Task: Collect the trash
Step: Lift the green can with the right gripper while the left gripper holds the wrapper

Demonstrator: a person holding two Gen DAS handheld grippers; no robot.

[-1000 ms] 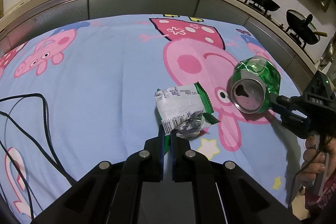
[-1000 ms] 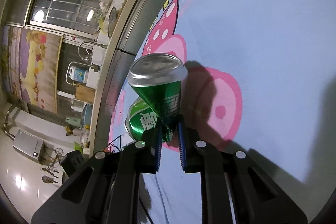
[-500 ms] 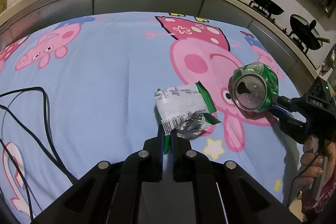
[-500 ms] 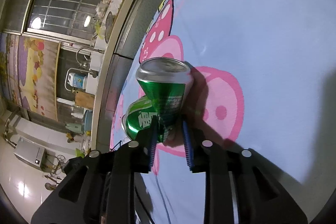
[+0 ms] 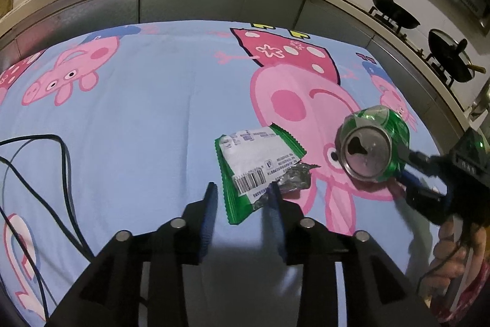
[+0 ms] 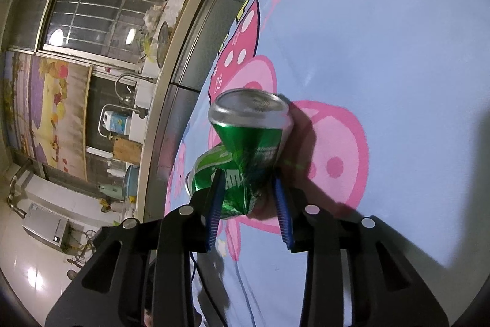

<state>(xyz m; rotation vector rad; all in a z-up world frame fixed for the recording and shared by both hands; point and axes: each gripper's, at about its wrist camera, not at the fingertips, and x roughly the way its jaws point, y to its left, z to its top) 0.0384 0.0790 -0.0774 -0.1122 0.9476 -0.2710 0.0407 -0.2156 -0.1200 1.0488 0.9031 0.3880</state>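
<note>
Now both sets of jaws have just been opening: left gripper [image 5: 242,198] part open astride the wrapper [image 5: 258,166] lying flat on the cloth [image 5: 153,118], long axis slanting away rightward, right gripper [image 6: 249,203] slack around the crushed can [image 6: 245,149], open cloth all round.

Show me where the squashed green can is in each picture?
Left wrist view: the green can sits at the right, its open top facing the camera, beside the wrapper.
Right wrist view: the can is in the middle, between the right gripper's spread fingers.
Shared landmark: the big pink pig's head on the sheet.
</note>
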